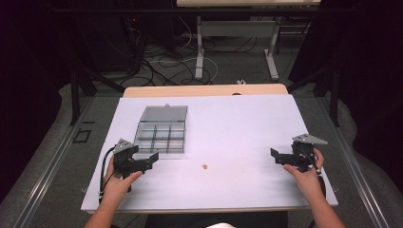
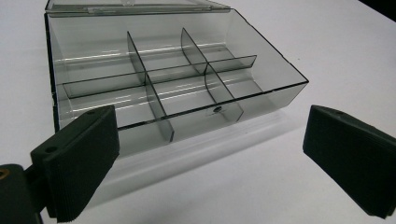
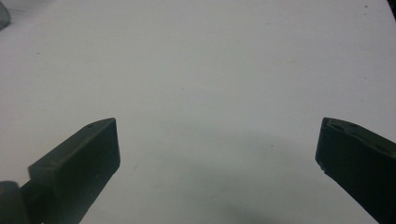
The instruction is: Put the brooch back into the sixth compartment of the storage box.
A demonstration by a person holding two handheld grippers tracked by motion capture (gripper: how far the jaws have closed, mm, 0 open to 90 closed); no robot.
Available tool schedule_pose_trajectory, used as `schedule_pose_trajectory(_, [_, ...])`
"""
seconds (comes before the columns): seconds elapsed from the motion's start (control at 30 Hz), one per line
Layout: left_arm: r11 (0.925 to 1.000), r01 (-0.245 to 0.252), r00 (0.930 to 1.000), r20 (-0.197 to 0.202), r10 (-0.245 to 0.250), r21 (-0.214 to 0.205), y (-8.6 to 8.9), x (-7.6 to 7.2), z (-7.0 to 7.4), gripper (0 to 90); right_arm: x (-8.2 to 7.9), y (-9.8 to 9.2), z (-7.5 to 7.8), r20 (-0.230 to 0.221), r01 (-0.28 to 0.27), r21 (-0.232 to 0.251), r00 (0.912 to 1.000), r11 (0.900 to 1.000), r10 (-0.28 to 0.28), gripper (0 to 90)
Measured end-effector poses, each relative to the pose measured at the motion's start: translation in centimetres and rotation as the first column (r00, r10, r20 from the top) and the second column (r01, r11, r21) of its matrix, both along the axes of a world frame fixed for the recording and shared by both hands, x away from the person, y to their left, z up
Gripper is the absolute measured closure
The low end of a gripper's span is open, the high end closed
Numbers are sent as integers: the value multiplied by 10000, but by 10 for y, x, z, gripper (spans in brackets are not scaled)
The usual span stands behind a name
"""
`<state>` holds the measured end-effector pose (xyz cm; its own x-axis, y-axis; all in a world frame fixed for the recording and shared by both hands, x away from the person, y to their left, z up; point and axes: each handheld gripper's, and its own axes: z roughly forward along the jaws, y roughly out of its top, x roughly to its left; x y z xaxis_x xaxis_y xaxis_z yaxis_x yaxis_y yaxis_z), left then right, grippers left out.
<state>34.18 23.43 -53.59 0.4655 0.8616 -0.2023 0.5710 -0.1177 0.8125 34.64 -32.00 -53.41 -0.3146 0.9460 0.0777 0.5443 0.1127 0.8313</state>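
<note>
A clear plastic compartment box (image 1: 160, 133) lies on the white table with its lid (image 1: 164, 113) folded back; thin dividers split it into several cells that look bare. My left gripper (image 1: 151, 160) rests just below the box's near edge. In the left gripper view the box (image 2: 168, 79) stands right ahead, and my left gripper (image 2: 210, 140) is open with nothing between its jaws. My right gripper (image 1: 277, 156) sits at the table's right side, pointing left. In the right gripper view my right gripper (image 3: 217, 154) is open over bare white surface. A small tan object (image 1: 205, 166) lies mid-table between both grippers.
The white table top (image 1: 228, 123) ends at a wooden strip (image 1: 204, 90) at the back. Beyond it are cables (image 1: 161, 61) on the floor and the metal legs (image 1: 199, 47) of another table. Dark stands flank both sides.
</note>
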Motion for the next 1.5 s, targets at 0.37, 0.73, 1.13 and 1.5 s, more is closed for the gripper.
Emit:
schedule_pose_trajectory(0.37, [9998, 182, 9998, -70, -181, 104, -4, -4, 4, 70, -12, 10, 8, 170, -386, -279, 9991, 9989, 391, 0])
schedule_pose_trajectory(0.73, [9959, 885, 9959, 183, -888, 169, -22, -8, 11, 50, -16, 12, 5, 102, -517, -254, 9986, 9983, 520, 0])
schedule_pose_trajectory(1.13, [9897, 1377, 9898, 310, -1389, 399, -36, -12, 13, 50, -16, 10, 3, 24, -536, -306, 9986, 9981, 536, 0])
schedule_pose_trajectory(1.5, [9830, 1747, 9838, 297, -1766, 566, -51, -16, 18, 95, -16, 12, 1, -70, -611, -328, 9981, 9976, 609, 0])
